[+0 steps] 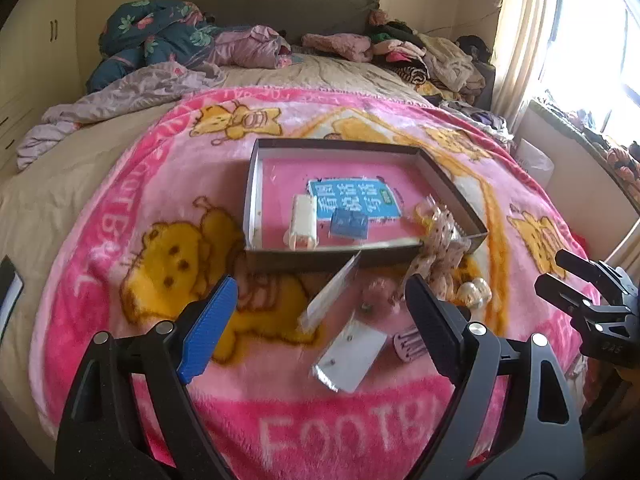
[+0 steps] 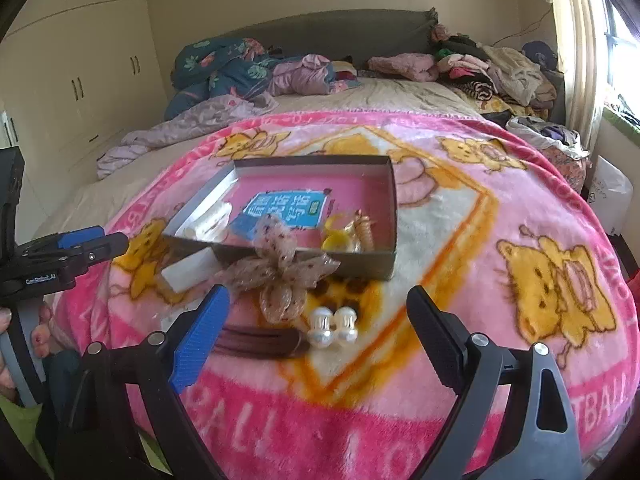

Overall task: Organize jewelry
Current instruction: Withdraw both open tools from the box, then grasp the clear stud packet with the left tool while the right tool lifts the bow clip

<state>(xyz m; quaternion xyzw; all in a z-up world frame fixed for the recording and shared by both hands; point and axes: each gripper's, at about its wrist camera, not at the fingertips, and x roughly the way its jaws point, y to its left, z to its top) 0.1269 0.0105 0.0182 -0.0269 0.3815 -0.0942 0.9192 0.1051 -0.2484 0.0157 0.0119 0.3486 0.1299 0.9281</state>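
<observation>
On a pink cartoon blanket (image 2: 500, 208) spread over an unmade bed (image 1: 328, 68), jewelry lay in and beside a shallow box (image 2: 390, 208); both the left gripper (image 1: 320, 300) and right gripper (image 2: 316, 312) hovered spread and empty.

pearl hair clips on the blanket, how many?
2. The left pearl clip and right pearl clip lie side by side, touching, on the pink blanket in front of the box. More may be hidden under the lace bow.

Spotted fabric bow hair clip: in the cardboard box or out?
Out. The spotted fabric bow hair clip lies on the pink blanket, against the outside of the cardboard box front wall.
</observation>
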